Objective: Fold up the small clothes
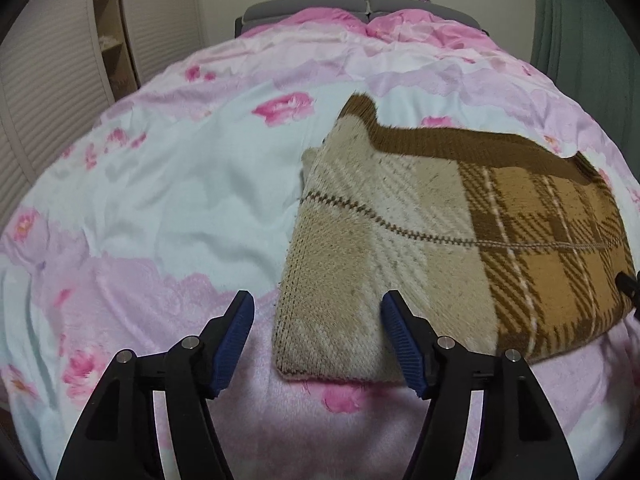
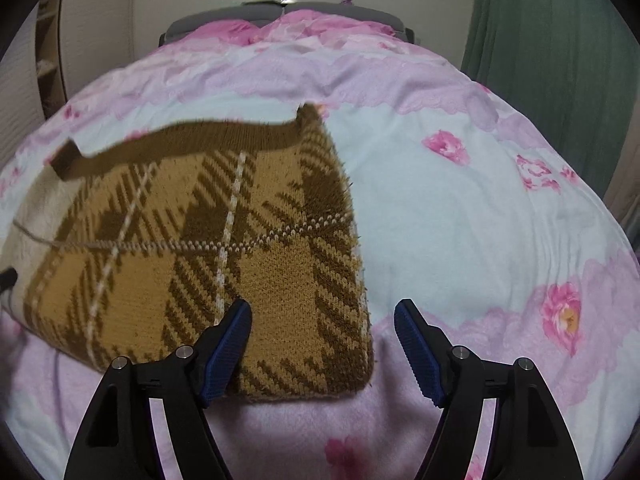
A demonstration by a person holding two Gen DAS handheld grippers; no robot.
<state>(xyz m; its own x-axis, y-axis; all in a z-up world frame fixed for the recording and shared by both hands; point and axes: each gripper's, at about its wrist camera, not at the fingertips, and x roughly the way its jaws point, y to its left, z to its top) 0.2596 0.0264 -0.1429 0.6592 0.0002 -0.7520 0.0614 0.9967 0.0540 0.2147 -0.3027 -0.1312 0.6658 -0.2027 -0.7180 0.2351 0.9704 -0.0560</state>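
The sweater (image 1: 460, 248) is a chunky, fuzzy knit, the bedspread (image 1: 180, 200) soft matt fleece, and the tool (image 1: 318, 340) is matt black plastic with ribbed blue pads (image 1: 402, 340).

Brown-and-cream plaid knit garment (image 1: 460, 240) on pink-flowered pale blue blanket (image 1: 180, 200).

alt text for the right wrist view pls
An open right gripper with blue pads hovers over the near right corner of a brown plaid knit garment lying flat on a pink floral bedspread; a green curtain hangs beyond.
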